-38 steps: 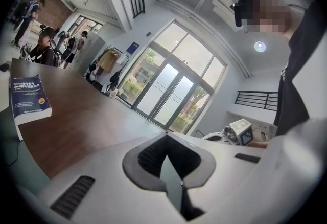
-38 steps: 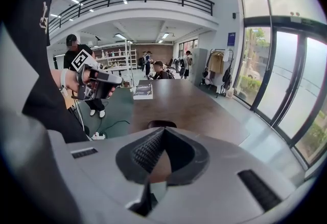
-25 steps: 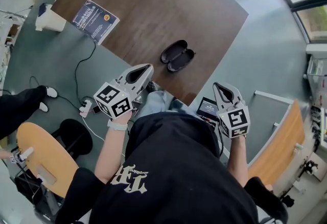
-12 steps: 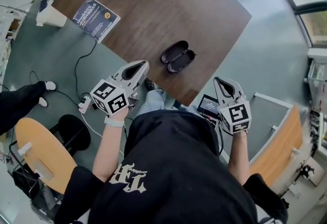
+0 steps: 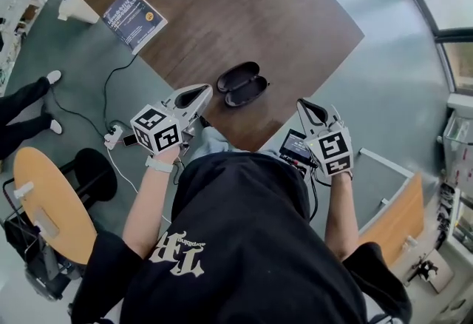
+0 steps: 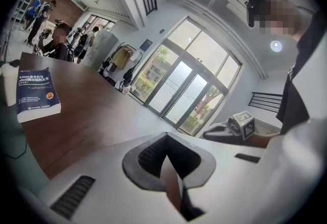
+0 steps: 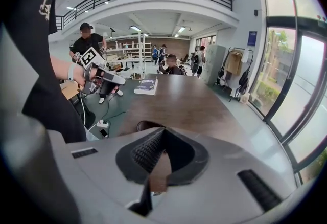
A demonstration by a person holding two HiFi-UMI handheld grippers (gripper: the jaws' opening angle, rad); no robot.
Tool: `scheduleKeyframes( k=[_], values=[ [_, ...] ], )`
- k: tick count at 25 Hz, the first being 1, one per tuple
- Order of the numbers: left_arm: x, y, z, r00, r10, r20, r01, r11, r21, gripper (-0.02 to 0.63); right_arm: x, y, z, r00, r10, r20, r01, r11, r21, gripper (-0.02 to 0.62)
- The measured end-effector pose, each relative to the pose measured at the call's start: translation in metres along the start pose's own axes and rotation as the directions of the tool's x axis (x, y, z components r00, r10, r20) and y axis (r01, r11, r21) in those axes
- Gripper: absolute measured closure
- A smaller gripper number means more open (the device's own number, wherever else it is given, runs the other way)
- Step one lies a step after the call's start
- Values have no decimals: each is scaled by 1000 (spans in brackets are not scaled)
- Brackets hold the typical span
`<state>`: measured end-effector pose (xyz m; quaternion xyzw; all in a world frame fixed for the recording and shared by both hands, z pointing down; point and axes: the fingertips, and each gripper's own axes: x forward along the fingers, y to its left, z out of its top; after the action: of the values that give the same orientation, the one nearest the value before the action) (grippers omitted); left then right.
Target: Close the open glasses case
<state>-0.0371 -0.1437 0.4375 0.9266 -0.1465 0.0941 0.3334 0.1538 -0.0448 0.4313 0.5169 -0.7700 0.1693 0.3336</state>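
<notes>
Jaws pressed together on left gripper (image 5: 205,89) and right gripper (image 5: 304,105), nothing pinched. Glasses case (image 5: 242,83) open on surface (image 5: 244,12), near its edge: just ahead-right of left jaws, further ahead-left of right jaws, long axis roughly side to side. Left nearer.

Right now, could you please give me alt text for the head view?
An open black glasses case lies near the edge of a brown table. A person in black holds the left gripper and right gripper short of the case.
</notes>
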Motion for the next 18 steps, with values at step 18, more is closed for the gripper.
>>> scheduleKeyframes(
  k=[18],
  values=[
    [78, -13, -31, 990, 14, -140, -11, 1000, 20, 601, 33, -79, -32, 999, 53, 10, -53, 997, 61, 609]
  ],
)
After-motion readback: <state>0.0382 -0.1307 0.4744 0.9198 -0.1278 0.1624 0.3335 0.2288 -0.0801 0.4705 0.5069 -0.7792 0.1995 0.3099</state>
